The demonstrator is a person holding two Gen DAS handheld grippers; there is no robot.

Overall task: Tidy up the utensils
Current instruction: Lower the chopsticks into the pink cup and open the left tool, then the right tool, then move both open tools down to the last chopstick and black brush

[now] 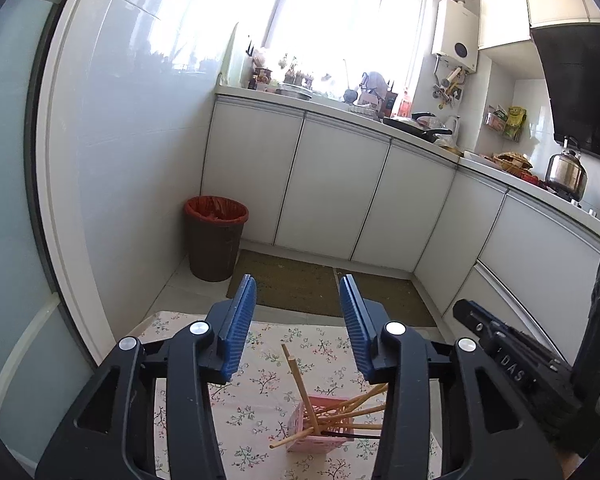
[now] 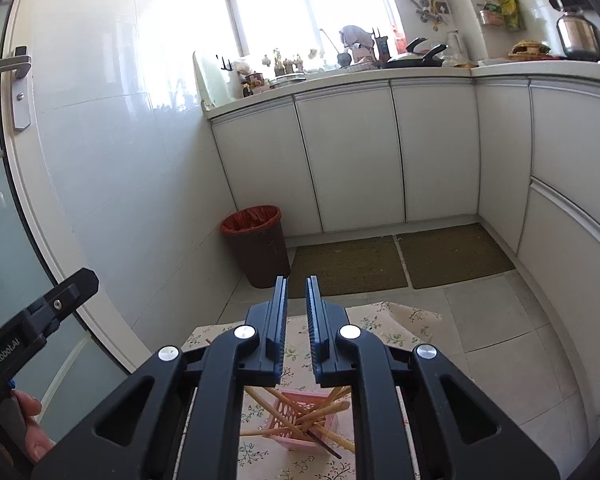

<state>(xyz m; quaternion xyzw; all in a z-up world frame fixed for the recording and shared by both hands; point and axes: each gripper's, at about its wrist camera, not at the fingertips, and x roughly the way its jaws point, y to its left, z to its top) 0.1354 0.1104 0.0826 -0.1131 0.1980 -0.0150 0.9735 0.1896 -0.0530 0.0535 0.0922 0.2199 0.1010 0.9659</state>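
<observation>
A pink slotted utensil basket [image 1: 320, 426] stands on a floral tablecloth [image 1: 260, 380]. Several wooden chopsticks [image 1: 298, 384] and one dark chopstick [image 1: 352, 435] stick out of it at loose angles. My left gripper [image 1: 298, 292] is open and empty, raised above and behind the basket. In the right wrist view the basket [image 2: 296, 420] and the chopsticks [image 2: 320, 412] sit below my right gripper [image 2: 297, 292], whose jaws stand a narrow gap apart with nothing between them. Each gripper's body shows at the edge of the other's view.
A brown bin with a red liner [image 1: 214, 236] stands on the floor at the wall. White cabinets [image 1: 340, 184] run under a cluttered counter. Two brown mats [image 2: 400, 256] lie on the floor beyond the table's far edge. A glass door [image 2: 4, 200] is at the left.
</observation>
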